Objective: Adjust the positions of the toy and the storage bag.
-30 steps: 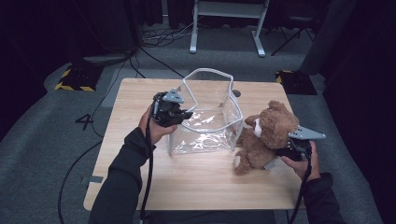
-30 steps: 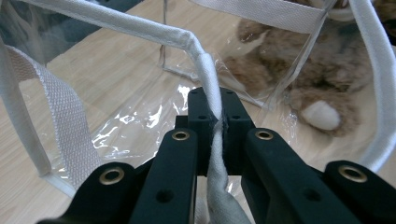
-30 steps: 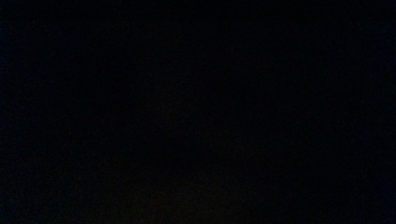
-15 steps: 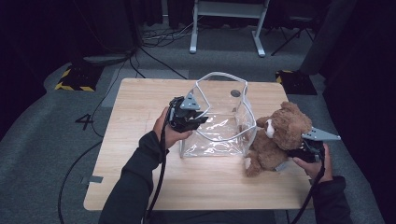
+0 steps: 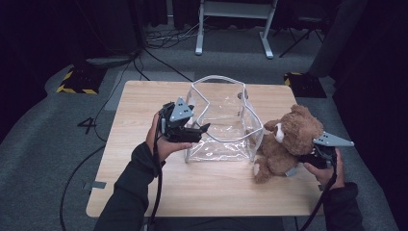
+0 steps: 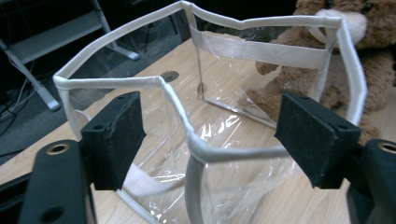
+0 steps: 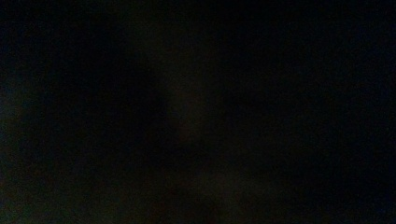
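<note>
Left gripper (image 5: 204,129) stands open at the near-left corner of the clear bag (image 5: 226,122); its jaws have just been opening. In the left gripper view the white-piped rim (image 6: 187,135) sags between the two black pads (image 6: 116,135), touching neither. So the bag is released and stands by itself in the middle of the table (image 5: 144,106), mouth up, walls slack and creased.

Right gripper (image 5: 303,159) sits at the near-right, buried behind the brown teddy bear (image 5: 288,139), jaws just closing further. I read it as clenched on the bear, though the pads themselves are hidden by fur in the high view and its own camera is black, probably pressed into the plush. The bear leans against the bag's right wall, touching it.

Risks as I judge them:
- With nobody holding the rim, the soft mouth may fold inward. If I bring the bear over now, it could land on the collapsed edge and not go in.
- The bear pushing on the right wall could slide or tip the whole bag to the left, since it looks light and nothing anchors it.
- Grip on plush is uncertain; a pinch of fur alone may slip when the bear is lifted.
- The blind right camera gives me no check on that grip.
- The left pads are close to the rim, so a careless move could snag the piping and drag the bag.
</note>
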Tool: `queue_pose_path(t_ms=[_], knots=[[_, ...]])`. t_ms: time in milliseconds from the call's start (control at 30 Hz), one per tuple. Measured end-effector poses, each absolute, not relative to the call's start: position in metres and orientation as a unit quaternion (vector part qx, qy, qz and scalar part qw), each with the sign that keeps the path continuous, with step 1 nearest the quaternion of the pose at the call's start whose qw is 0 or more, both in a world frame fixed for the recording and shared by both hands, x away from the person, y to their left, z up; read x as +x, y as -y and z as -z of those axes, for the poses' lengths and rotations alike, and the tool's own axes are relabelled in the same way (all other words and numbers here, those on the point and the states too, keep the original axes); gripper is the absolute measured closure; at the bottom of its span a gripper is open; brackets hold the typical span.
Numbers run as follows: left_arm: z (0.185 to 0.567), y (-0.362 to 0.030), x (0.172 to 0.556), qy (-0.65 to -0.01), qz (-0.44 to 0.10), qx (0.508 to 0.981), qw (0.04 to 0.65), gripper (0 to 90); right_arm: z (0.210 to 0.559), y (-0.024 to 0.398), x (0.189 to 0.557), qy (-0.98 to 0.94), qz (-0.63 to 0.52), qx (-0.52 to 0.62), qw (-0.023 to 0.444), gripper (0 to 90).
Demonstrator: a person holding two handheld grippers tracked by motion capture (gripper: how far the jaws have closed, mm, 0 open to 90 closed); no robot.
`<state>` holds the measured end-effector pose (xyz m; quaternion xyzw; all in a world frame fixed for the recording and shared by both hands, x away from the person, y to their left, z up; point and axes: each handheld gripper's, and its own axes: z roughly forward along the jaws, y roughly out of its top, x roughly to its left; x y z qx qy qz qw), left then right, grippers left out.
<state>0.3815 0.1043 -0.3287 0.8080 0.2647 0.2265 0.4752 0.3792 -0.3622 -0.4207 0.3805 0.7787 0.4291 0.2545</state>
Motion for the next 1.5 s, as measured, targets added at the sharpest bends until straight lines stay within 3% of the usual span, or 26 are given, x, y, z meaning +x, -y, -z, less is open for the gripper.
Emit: queue_pose_path(t_ms=[333,633,900,1167,1500], knots=[[0.356,-0.131,0.347,-0.267,-0.244,0.816,0.451,16.1,0.418,0.365,0.377,-0.773,-0.439,0.379,0.257,50.3],[0.441,-0.14,0.327,-0.289,-0.262,0.85,0.355,19.7,0.417,0.364,0.377,-0.77,-0.444,0.378,0.257,51.1],[0.492,-0.156,0.333,-0.35,-0.203,0.858,0.316,18.7,0.417,0.366,0.378,-0.77,-0.448,0.375,0.257,51.1],[0.507,-0.168,0.331,-0.377,-0.154,0.854,0.323,16.3,0.415,0.368,0.381,-0.768,-0.457,0.368,0.257,51.4],[0.511,-0.173,0.329,-0.386,-0.146,0.845,0.34,15.1,0.412,0.369,0.383,-0.766,-0.465,0.36,0.261,52.2]])
